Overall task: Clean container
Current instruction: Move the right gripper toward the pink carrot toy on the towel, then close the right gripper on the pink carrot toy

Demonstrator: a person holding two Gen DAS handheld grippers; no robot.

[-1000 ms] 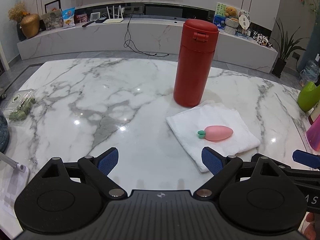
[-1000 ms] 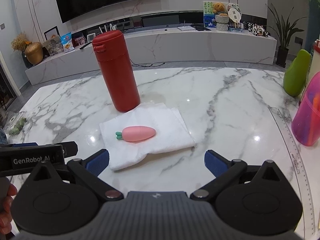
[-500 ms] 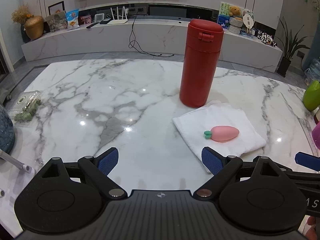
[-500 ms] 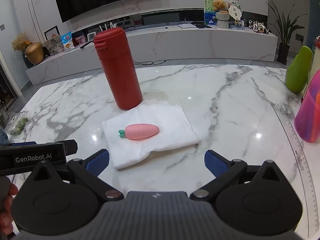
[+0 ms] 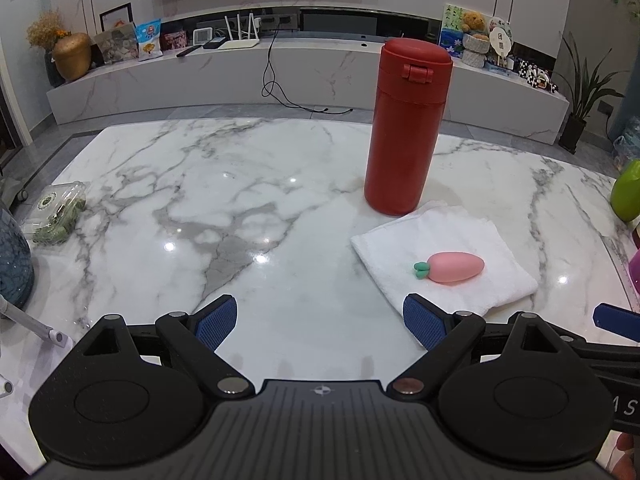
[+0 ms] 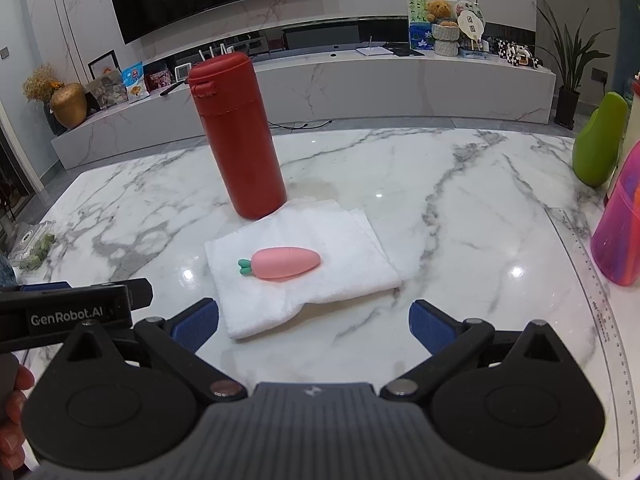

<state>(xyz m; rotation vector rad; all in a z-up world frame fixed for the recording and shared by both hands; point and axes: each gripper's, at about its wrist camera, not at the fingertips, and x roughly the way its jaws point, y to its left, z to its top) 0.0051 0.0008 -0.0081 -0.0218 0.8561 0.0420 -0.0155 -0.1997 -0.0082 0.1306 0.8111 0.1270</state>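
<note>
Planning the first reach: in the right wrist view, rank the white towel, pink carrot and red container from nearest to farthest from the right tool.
1. White towel, just ahead of the right tool.
2. Pink carrot, lying on the towel.
3. Red container, upright beyond the towel, left of centre.

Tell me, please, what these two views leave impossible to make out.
- Red container: closed lid hides its inside in both views.
- White towel: the left wrist view's right tool finger covers its near corner.
- Pink cup: cut by the right wrist view's edge.
- Ruler: markings too small.
</note>
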